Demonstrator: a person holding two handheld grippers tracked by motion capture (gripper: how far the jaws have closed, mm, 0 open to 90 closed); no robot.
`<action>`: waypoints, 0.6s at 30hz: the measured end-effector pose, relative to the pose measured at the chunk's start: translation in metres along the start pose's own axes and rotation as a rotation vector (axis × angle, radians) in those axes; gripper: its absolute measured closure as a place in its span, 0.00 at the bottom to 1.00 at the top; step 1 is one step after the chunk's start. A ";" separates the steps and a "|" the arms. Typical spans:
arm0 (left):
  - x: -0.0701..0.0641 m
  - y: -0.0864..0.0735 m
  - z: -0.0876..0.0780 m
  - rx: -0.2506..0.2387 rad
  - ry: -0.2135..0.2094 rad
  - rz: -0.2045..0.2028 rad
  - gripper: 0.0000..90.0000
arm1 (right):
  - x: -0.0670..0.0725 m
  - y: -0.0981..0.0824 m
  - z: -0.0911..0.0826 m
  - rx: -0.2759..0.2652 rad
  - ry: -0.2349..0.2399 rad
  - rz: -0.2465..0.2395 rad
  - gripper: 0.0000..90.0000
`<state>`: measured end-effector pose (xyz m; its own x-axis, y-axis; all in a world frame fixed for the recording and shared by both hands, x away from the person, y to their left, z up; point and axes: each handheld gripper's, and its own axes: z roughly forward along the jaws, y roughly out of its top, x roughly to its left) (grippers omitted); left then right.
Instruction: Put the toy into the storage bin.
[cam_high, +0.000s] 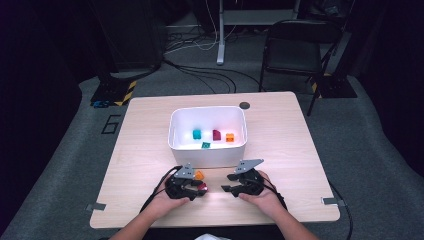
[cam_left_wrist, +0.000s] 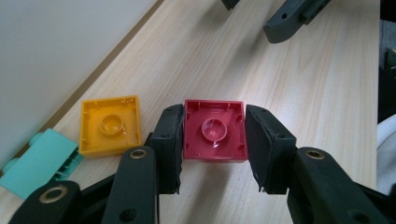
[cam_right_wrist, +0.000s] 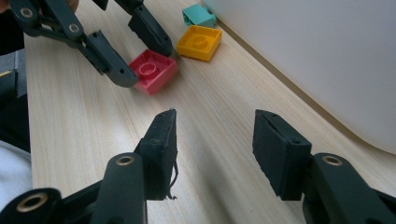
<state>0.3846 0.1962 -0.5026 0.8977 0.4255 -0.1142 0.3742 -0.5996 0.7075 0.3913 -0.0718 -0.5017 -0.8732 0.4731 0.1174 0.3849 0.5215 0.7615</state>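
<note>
The white bin is sitting mid-table, waiting for bricks. Just before it, the left gripper is pinching the upturned red brick flat on the wood, ready for lifting; the right gripper is idling, spread empty.

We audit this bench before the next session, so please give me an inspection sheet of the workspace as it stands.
Surface: light wooden table, bare wood around the work.
Job's things: red brick lies upside down between the left gripper's jaws; both pads look to be against its sides.
Clutter: yellow brick and teal brick beside it, near the white bin, which holds more small bricks.
Grippers: left gripper closed on the red brick; right gripper open, nothing between its jaws.
Cables: black leads trail from both grippers; more cables on the floor.
Surroundings: folding chair, grey carpet, dark room.
</note>
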 end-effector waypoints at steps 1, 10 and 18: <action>0.000 0.000 -0.001 -0.007 0.001 -0.002 0.65 | 0.000 0.000 0.000 0.000 0.000 0.000 0.55; 0.003 0.005 -0.011 -0.006 0.005 -0.004 0.65 | 0.000 0.000 0.000 0.002 0.000 -0.004 0.55; 0.005 0.013 -0.026 -0.034 0.010 -0.013 0.65 | 0.000 0.000 0.001 0.004 0.002 -0.003 0.55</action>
<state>0.3882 0.2080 -0.4755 0.8904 0.4399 -0.1166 0.3775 -0.5710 0.7290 0.3915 -0.0714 -0.5024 -0.8748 0.4703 0.1162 0.3833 0.5254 0.7596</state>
